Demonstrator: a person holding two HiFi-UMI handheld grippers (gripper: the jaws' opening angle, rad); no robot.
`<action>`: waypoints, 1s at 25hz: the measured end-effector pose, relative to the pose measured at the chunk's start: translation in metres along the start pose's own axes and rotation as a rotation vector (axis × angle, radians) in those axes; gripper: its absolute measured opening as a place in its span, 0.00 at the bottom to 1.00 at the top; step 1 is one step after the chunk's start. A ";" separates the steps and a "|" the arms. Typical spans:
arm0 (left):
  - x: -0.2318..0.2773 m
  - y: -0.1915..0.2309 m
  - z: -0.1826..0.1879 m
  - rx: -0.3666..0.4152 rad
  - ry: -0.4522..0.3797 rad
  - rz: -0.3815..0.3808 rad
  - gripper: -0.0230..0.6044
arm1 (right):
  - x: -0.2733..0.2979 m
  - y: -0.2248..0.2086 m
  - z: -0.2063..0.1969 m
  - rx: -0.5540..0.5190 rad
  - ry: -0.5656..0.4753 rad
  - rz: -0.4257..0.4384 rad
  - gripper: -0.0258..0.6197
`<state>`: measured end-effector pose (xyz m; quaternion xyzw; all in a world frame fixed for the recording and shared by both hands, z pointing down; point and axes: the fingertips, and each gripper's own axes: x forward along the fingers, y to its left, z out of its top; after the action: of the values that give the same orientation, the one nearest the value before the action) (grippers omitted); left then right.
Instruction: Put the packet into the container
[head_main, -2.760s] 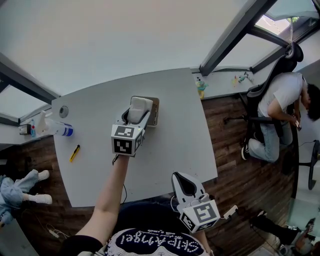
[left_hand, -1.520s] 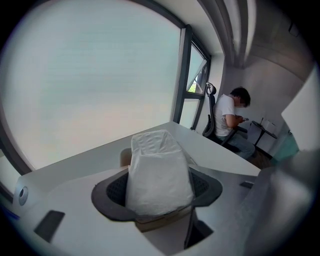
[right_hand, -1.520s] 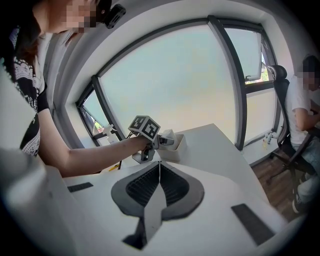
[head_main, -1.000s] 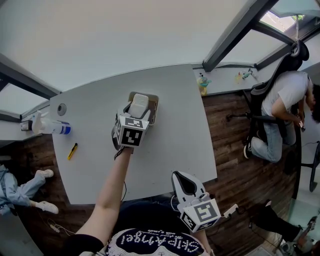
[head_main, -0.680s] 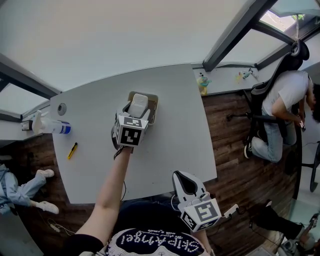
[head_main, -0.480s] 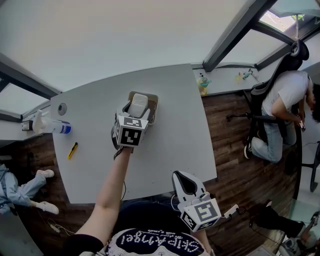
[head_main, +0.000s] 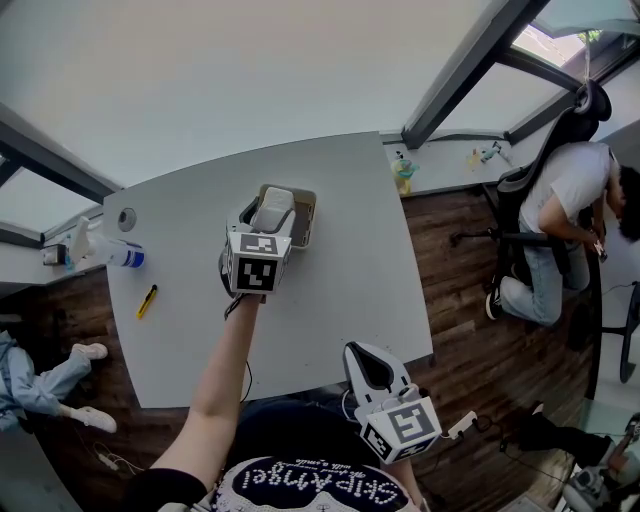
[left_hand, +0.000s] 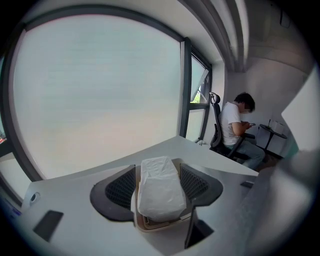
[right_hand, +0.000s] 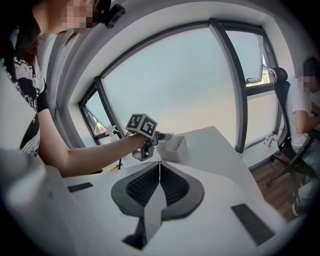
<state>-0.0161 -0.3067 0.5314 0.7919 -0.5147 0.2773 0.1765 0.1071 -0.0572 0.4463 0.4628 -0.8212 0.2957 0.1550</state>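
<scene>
Left gripper: reached out over the surface, jaws set narrowly on the packet, 1 mesh pad against each long side. The white packet sits between the jaws with its long axis running along them, away from the hand.

Key relation: the container lies directly under and just beyond the left gripper. In the left gripper view its beige rim shows right below the packet's near end, which seems already sunk inside the opening; the far end rises above the rim. We read the packet as tilted, partly in, not lying flat. Whether it touches the container floor we cannot tell.

Right gripper: jaws together, nothing between them, held low near the body, well apart from the container. The left gripper is clearly the nearer one and the only one engaged.

Judgement: the step in hand is placement. The coming move likely needs only a short drop along the packet's own axis, then a release.
</scene>
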 end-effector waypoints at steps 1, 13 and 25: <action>-0.003 0.003 0.004 0.006 -0.018 0.015 0.49 | -0.001 0.000 0.000 -0.002 -0.003 -0.001 0.06; -0.037 0.012 0.043 0.030 -0.171 0.079 0.22 | -0.007 0.010 0.003 -0.024 -0.027 0.002 0.06; -0.087 0.007 0.085 0.046 -0.311 0.061 0.05 | -0.006 0.017 0.010 -0.060 -0.039 0.028 0.06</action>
<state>-0.0282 -0.2948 0.4109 0.8131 -0.5532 0.1681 0.0679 0.0963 -0.0527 0.4298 0.4521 -0.8389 0.2640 0.1487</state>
